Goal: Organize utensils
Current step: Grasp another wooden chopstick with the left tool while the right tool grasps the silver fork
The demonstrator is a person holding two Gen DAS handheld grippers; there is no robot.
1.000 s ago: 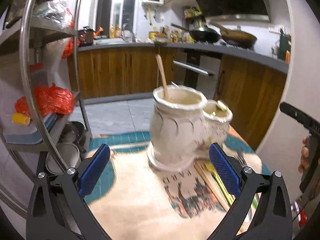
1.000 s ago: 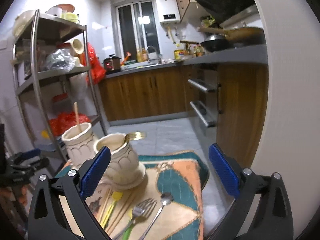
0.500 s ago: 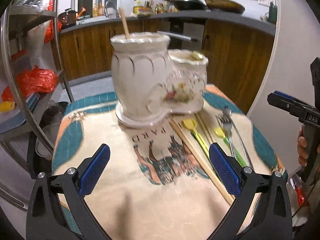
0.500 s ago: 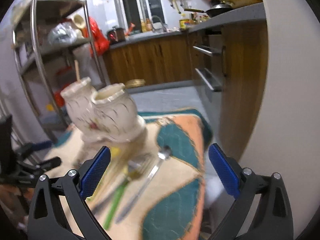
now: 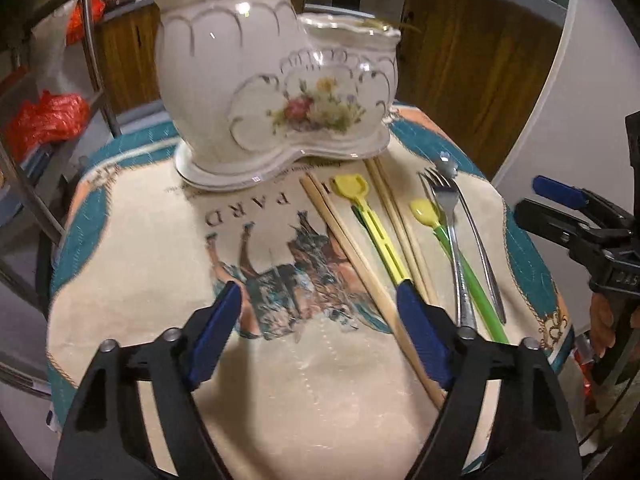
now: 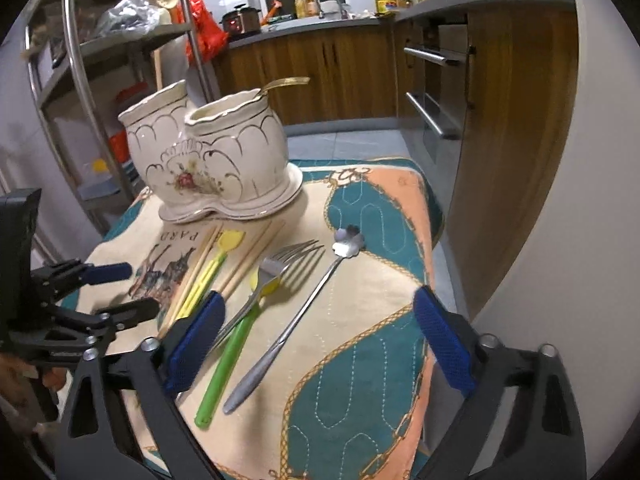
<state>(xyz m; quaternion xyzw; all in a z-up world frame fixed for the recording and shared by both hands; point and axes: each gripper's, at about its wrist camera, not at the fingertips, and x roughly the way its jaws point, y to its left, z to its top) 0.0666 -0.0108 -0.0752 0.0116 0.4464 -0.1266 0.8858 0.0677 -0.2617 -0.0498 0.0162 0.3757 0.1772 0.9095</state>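
A white double ceramic utensil holder [image 5: 276, 84] [image 6: 208, 160] stands at the far side of the cloth-covered table [image 5: 140, 272]. In front of it lie wooden chopsticks [image 5: 360, 264] [image 6: 244, 264], a yellow spatula-like utensil [image 5: 376, 236] [image 6: 208, 276], a yellow-headed green-handled spoon [image 5: 460, 272] [image 6: 228, 360], a steel fork [image 5: 452, 232] [image 6: 264, 280] and a steel spoon [image 5: 480, 248] [image 6: 296, 320]. My left gripper [image 5: 320, 336] is open and empty above the cloth, just left of the chopsticks. My right gripper [image 6: 320, 344] is open and empty over the steel spoon's handle.
A gold spoon [image 6: 284, 82] sticks out of the holder's right cup. A metal shelf rack [image 6: 80, 80] stands left of the table. Wooden kitchen cabinets [image 6: 320, 72] and an oven [image 6: 436, 92] lie behind, and a white wall [image 6: 592, 200] is close on the right.
Both grippers have tilted down and moved closer to the table, so the utensils now fill the views. The left gripper's jaws stand narrower than before. Nothing was picked up.
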